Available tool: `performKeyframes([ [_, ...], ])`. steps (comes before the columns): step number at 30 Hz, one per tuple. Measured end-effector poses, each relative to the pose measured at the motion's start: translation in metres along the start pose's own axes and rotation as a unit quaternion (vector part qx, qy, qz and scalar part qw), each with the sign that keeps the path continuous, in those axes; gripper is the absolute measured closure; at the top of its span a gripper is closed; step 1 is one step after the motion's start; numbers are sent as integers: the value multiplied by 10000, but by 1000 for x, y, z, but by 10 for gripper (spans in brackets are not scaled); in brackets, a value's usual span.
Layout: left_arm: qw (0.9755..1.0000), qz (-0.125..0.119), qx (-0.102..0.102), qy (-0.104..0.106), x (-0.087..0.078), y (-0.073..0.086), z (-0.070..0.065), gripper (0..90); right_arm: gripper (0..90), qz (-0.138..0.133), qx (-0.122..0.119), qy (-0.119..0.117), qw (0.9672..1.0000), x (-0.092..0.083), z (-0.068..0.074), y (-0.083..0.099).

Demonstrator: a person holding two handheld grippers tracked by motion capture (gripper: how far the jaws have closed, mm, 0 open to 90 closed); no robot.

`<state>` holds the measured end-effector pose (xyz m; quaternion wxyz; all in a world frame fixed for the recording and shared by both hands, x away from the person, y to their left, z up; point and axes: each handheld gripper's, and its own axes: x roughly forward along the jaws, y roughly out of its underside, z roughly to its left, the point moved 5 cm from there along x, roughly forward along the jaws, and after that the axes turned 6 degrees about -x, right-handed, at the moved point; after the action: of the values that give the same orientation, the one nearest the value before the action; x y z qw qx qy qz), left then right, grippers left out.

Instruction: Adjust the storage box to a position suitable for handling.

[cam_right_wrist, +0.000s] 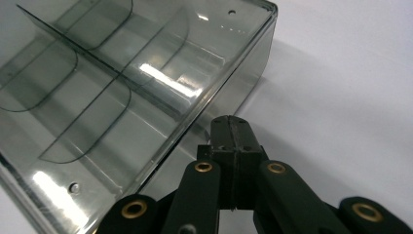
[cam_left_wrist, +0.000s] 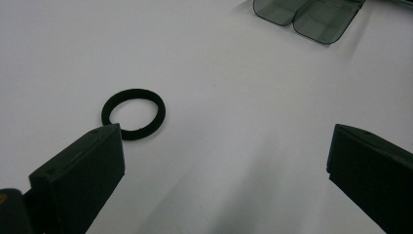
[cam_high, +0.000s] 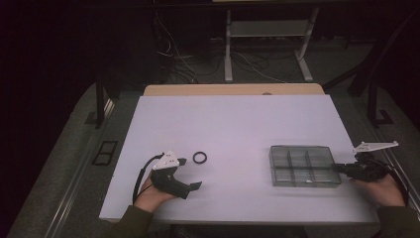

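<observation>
A small black ring (cam_high: 199, 157) lies flat on the white table (cam_high: 223, 129), left of centre. My left gripper (cam_high: 189, 173) rests on the table just left of it, jaws wide open and empty. In the left gripper view the ring (cam_left_wrist: 133, 113) sits just past the tip of the left-hand finger (cam_left_wrist: 80, 175). A clear smoky box with several compartments (cam_high: 304, 165) stands on the right. My right gripper (cam_high: 338, 168) is shut with nothing between its jaws, its tips at the box's right wall. In the right gripper view the closed fingertips (cam_right_wrist: 234, 141) sit beside that wall (cam_right_wrist: 209, 112).
The box (cam_left_wrist: 307, 14) shows at the far top of the left gripper view. A wooden edge (cam_high: 233, 89) runs along the table's far side, with metal stand legs (cam_high: 228, 49) and cables on the dark floor beyond.
</observation>
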<state>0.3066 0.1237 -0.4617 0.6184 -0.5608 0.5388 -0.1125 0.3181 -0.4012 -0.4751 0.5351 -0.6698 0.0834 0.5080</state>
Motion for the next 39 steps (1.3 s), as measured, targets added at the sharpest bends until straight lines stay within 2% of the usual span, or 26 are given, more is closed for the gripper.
performKeyframes([
  [12,10000,6,3,-3,0,0,0,0,891,19,35,-15,10000,3,3,-2],
  [39,10000,4,11,0,1,0,0,0,891,104,-291,-282,9991,16,25,-16],
])
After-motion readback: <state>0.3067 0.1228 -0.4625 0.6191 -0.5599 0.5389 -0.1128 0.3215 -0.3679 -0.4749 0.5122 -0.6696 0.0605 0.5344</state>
